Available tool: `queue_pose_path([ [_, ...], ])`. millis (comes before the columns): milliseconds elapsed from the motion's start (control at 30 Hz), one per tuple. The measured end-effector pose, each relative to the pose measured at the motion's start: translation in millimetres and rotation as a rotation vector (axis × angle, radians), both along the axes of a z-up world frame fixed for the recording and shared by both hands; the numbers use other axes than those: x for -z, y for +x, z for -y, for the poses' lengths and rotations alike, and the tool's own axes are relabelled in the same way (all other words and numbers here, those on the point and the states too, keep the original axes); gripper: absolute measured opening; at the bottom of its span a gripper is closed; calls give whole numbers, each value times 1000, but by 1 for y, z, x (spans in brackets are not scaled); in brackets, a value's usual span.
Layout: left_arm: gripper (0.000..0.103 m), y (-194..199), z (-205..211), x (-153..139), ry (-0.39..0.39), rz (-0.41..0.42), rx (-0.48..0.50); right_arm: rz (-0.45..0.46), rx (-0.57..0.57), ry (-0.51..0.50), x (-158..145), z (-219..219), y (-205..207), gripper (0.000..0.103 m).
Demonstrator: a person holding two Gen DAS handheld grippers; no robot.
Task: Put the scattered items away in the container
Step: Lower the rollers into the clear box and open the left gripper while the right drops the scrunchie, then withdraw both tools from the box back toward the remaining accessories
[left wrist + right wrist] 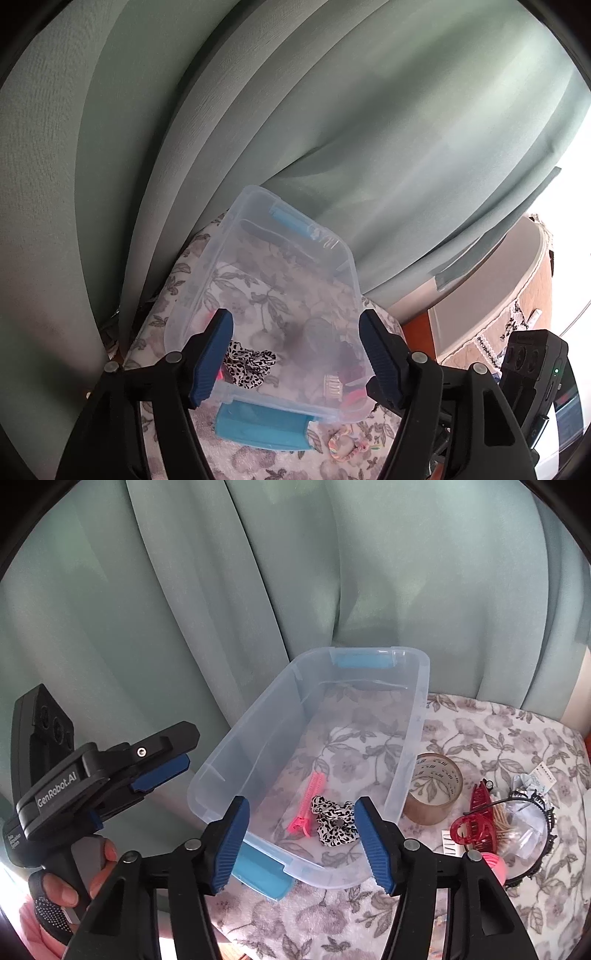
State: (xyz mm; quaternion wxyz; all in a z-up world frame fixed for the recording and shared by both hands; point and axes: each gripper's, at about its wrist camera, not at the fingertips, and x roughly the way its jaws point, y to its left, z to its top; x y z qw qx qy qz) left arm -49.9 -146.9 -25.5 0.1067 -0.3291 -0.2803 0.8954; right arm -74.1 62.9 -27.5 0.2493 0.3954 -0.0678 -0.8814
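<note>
In the right wrist view, far left, a hand (79, 871) holds the left gripper (168, 766), its side lettered "GenRobot.AI"; its blue pads stand apart with nothing between them, and the left wrist view shows the same spread jaws over the bin's near end. Next right, the clear bin (258, 723) sits on the floral cloth (491, 734), its long axis running from the near left corner away toward the curtain (184, 590), a blue latch (360, 661) at the far end. Inside, near the front, a pink clip (310, 805) lies roughly along that axis, and a spotted scrunchie (334, 821) lies just beside it. The right gripper (301, 843) is released, empty, above the bin's near end. Right of the bin, touching or just beside its wall, stands a tape roll (434, 794) printed with marks too small to read, then a red claw clip (476, 823), a bag of toothpicks (513, 827) and a black headband (543, 812).
</note>
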Motion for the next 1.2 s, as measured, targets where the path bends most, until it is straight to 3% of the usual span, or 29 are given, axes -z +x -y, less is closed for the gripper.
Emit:
queue_pose_path([
  [700, 72, 22, -32, -32, -62, -25, 38, -51, 61, -90, -18, -47, 40, 68],
  [1200, 72, 30, -75, -57, -110, -64, 89, -90, 169, -144, -27, -88, 55, 70],
])
